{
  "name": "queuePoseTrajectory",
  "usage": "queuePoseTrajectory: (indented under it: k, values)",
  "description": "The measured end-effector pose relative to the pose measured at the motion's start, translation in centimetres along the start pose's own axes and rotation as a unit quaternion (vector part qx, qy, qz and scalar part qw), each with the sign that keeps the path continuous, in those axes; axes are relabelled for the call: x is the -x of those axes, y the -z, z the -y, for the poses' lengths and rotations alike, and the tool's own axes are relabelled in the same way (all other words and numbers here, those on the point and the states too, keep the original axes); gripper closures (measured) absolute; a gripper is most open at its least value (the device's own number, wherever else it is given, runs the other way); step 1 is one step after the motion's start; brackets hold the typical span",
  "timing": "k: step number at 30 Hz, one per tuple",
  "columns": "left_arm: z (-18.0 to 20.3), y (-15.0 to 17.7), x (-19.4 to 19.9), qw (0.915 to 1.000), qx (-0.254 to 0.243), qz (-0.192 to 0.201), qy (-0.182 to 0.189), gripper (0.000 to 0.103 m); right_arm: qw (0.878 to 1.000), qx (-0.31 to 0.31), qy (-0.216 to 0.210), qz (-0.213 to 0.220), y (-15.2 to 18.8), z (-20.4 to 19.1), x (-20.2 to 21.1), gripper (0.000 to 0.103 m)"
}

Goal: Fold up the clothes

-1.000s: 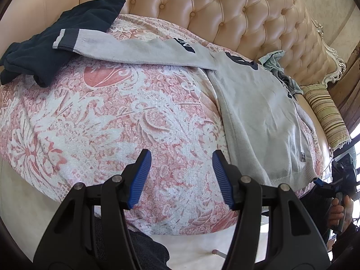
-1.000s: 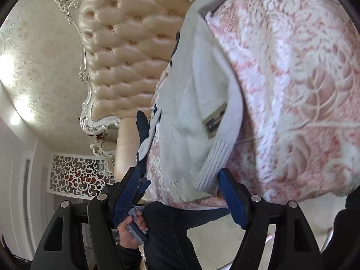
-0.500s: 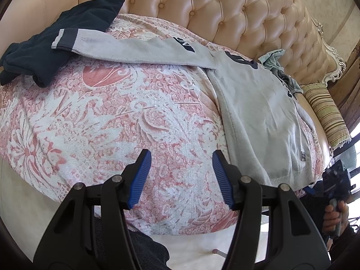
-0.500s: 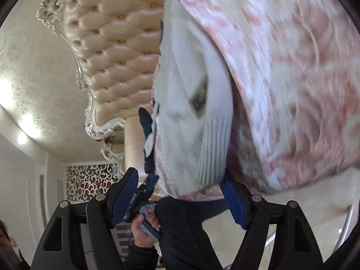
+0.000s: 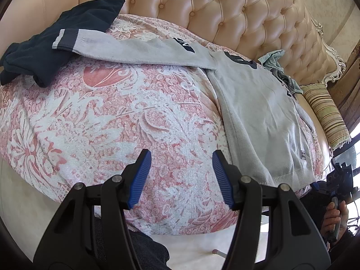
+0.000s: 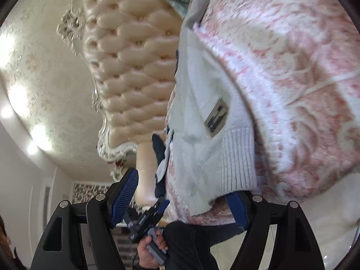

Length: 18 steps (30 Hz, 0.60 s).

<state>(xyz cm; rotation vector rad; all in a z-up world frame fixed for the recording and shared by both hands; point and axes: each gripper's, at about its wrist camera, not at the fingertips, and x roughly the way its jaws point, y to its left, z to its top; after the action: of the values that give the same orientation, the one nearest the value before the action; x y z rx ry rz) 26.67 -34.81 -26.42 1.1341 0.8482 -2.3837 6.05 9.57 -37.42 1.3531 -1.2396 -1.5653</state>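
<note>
Grey knit, soft and floppy, is what the sweater [image 5: 265,112] looks to be made of: I judge it light, limp and apt to sag or stretch wherever it hangs free, so the firmest places to take it are the thick ribbed hem [image 6: 236,159] and its corners, or the cuff, not the loose middle. It lies spread face up on the pink-and-white patterned bedspread [image 5: 126,121], body running from about one o'clock down to four o'clock in the left view, hem drooping over the bed edge. One sleeve [image 5: 139,49] stretches flat toward ten o'clock, its dark-banded cuff resting on a heap of navy clothing [image 5: 56,36]. Dark lettering marks the chest and sleeve, and a small woven label [image 6: 216,117] sits just above the ribbing. The left gripper [image 5: 178,175] hovers over bare bedspread, fingers spread apart, holding nothing. The right gripper [image 6: 180,193] is also released, its fingers straddling the hem corner without closing on it. A crumpled teal garment [image 5: 279,67] lies against the tufted headboard [image 5: 225,11].
</note>
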Motion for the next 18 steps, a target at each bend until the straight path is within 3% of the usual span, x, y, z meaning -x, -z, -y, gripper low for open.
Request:
queuePoseTrajectory:
  k: [4, 6, 8, 9, 10, 11, 13, 14, 18]
  values:
    - [0.2, 0.1, 0.0, 1.0, -0.004, -0.003, 0.004, 0.043, 0.999, -0.005, 0.029, 0.029, 0.4, 0.1, 0.5, 0.027]
    - [1.0, 0.3, 0.2, 0.9992, -0.013, -0.015, 0.033, 0.043, 0.998, 0.006, 0.049, 0.04, 0.5, -0.3, 0.5, 0.027]
    - [1.7, 0.8, 0.2, 0.9963, 0.001, -0.032, 0.08, 0.043, 0.992, 0.066, 0.099, 0.037, 0.8, -1.7, -0.3, 0.028]
    - [1.9, 1.2, 0.0, 0.9927, 0.021, -0.042, 0.111, 0.043, 0.984, 0.11, 0.14, 0.028, 0.9, -2.6, -0.9, 0.035]
    - [2.3, 2.2, -0.4, 0.9851, 0.058, -0.055, 0.152, 0.043, 0.976, 0.137, 0.169, 0.02, 1.0, -3.2, -1.3, 0.051]
    - [2.6, 2.9, -0.8, 0.9799, 0.074, -0.063, 0.174, 0.043, 0.969, 0.155, 0.192, 0.014, 1.1, -3.5, -1.7, 0.067]
    - [3.8, 4.7, -2.0, 0.9713, 0.1, -0.083, 0.199, 0.043, 0.964, 0.155, 0.216, 0.004, 0.9, -3.2, -1.9, 0.085]
    - [4.2, 5.2, -2.5, 0.9706, 0.101, -0.089, 0.2, 0.043, 0.964, 0.149, 0.219, 0.0, 0.8, -3.0, -1.9, 0.09]
    - [5.5, 6.7, -4.5, 0.9759, 0.081, -0.111, 0.169, 0.044, 0.967, 0.138, 0.213, -0.022, 0.3, -2.6, -1.9, 0.09]
